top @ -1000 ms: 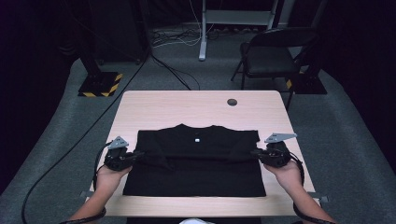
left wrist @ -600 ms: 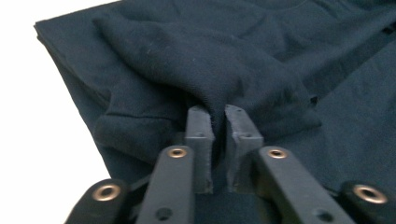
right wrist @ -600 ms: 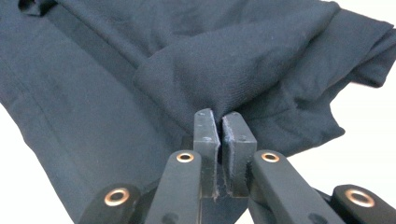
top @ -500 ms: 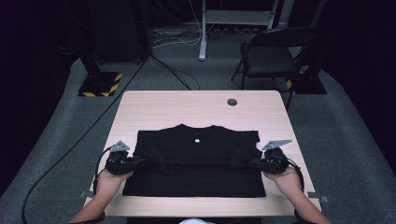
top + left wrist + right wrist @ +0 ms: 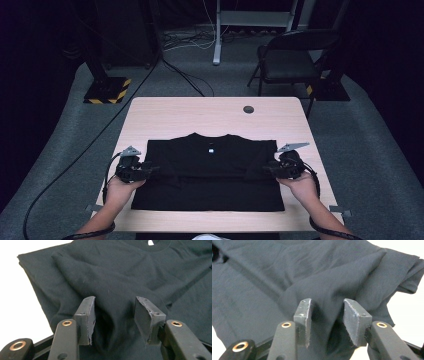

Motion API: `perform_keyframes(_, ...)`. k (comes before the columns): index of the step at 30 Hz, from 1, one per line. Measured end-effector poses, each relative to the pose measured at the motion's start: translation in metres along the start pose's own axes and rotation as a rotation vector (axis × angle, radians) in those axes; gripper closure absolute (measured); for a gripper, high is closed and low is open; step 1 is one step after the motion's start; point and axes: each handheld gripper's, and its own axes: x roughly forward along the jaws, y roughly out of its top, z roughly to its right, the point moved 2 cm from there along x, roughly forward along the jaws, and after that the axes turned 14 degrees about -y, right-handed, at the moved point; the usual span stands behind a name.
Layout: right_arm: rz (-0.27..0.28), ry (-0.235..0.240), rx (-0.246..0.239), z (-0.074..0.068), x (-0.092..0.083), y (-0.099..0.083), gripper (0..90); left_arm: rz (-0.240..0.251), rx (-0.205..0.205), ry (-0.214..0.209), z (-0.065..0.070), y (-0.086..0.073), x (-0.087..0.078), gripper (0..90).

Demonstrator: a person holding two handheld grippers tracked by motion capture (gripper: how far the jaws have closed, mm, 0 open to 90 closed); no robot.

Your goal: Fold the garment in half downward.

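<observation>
A black T-shirt (image 5: 210, 170) lies flat on the light wooden table (image 5: 200, 115), collar toward the far side, its sides folded in. My left gripper (image 5: 149, 169) sits at the shirt's left edge and my right gripper (image 5: 267, 170) at its right edge, both pointing inward. In the left gripper view the gripper (image 5: 115, 303) has a soft ridge of the shirt (image 5: 112, 272) between its jaws, with gaps beside the pads. The right gripper (image 5: 327, 303) stands likewise over a fold of the shirt (image 5: 287, 272). Both pairs of jaws have just been opening, and the cloth lies loose between them.
A small dark round grommet (image 5: 248, 109) sits near the table's far edge. Beyond the table stand a black chair (image 5: 290, 55) and a stand base with yellow-black stripes (image 5: 107, 90). Cables run across the grey floor.
Both hands have eased slightly toward the near edge and down onto the table. The shirt's side folds, held taut before, now rest slack on the cloth.
</observation>
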Motion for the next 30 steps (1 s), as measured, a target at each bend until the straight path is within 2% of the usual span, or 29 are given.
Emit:
perform_keyframes(5, -0.012, -0.015, 0.035, 0.006, 0.012, 0.008, 55.5, -0.005, -0.031, 0.004, -0.008, 0.008, 0.011, 51.2)
perform_keyframes(8, -0.029, -0.037, 0.039, 0.008, 0.018, 0.011, 55.7, -0.019, -0.037, 0.009, -0.012, 0.01, 0.017, 51.9)
perform_keyframes(9, -0.036, -0.04, 0.04, 0.008, 0.02, 0.011, 58.3, -0.021, -0.039, 0.011, -0.013, 0.01, 0.019, 52.7)
perform_keyframes(14, -0.016, -0.023, -0.018, 0.004, 0.021, 0.01, 79.2, 0.007, -0.013, 0.013, -0.01, 0.01, 0.018, 63.4)
perform_keyframes(15, -0.012, -0.021, -0.023, 0.003, 0.02, 0.01, 80.6, 0.014, -0.007, 0.01, -0.01, 0.01, 0.017, 66.4)
perform_keyframes(18, -0.001, -0.022, -0.02, 0.002, 0.016, 0.009, 82.4, 0.028, 0.007, 0.005, -0.007, 0.01, 0.013, 72.9)
perform_keyframes(22, 0.029, -0.018, -0.017, 0.0, 0.009, 0.01, 83.9, 0.023, 0.034, 0.005, -0.003, 0.009, 0.012, 81.3)
perform_keyframes(26, 0.057, -0.004, -0.024, -0.003, 0.001, 0.009, 84.4, 0.038, 0.06, 0.007, 0.003, 0.01, 0.008, 83.5)
perform_keyframes(30, 0.074, 0.009, -0.036, -0.006, -0.009, 0.005, 84.8, 0.063, 0.084, 0.0, 0.011, 0.01, -0.004, 84.0)
